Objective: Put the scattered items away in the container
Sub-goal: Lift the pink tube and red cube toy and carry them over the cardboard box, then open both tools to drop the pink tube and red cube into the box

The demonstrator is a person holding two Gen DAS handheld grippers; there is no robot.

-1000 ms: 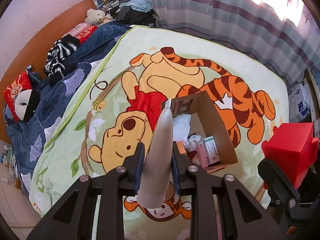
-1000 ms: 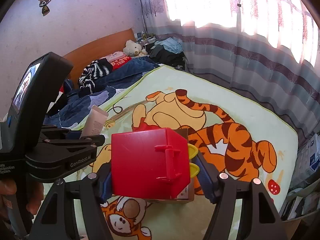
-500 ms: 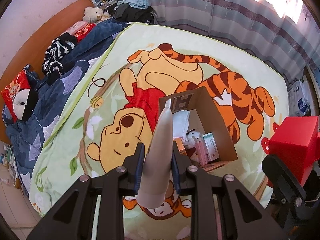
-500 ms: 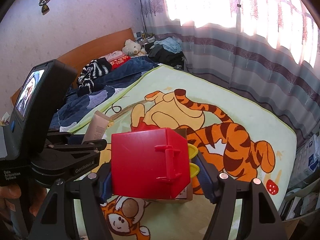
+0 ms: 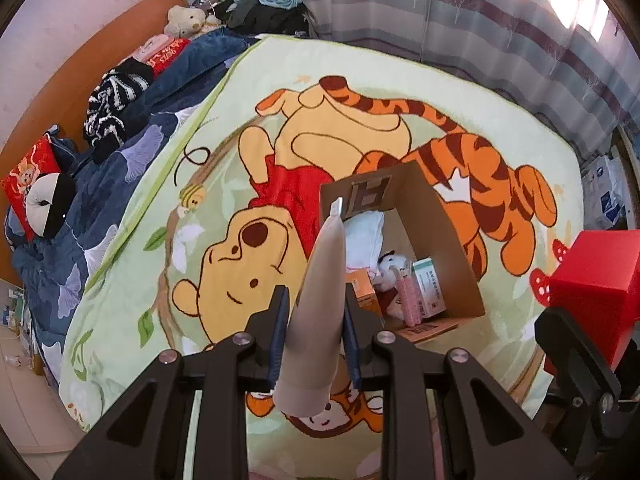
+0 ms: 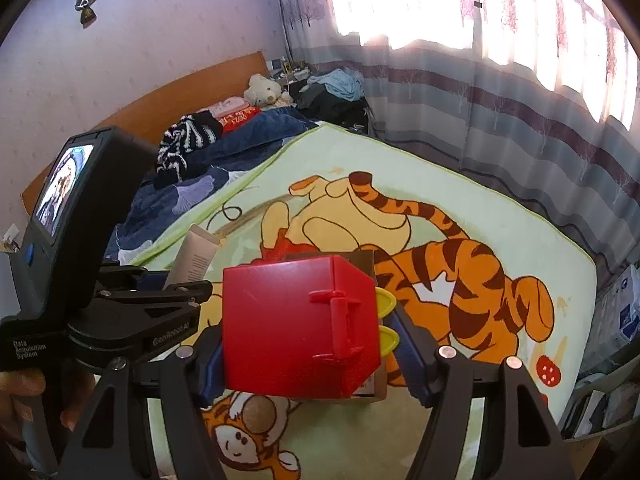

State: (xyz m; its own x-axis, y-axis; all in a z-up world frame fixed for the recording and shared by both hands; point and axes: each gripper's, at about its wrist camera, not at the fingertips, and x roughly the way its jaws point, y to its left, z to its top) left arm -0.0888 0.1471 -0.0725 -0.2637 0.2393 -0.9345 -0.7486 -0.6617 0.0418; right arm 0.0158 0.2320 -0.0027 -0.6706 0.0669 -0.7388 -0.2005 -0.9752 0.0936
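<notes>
My left gripper is shut on a beige cosmetic tube, held above the bed with its crimped end pointing toward the open cardboard box. The box lies on the cartoon blanket and holds a white cloth, small cartons and a little plush toy. My right gripper is shut on a red plastic box with a latch and yellow tabs, held above the cardboard box, which it mostly hides. The red box also shows in the left wrist view. The tube shows in the right wrist view.
A navy quilt with striped clothing, cushions and a teddy bear lies along the wooden headboard on the left. Striped curtains hang behind the bed. Shelves with bags stand at the right edge.
Both grippers have moved slightly closer over the bed, with the cardboard box sitting a little nearer in the left wrist view. Both holds are unchanged.
</notes>
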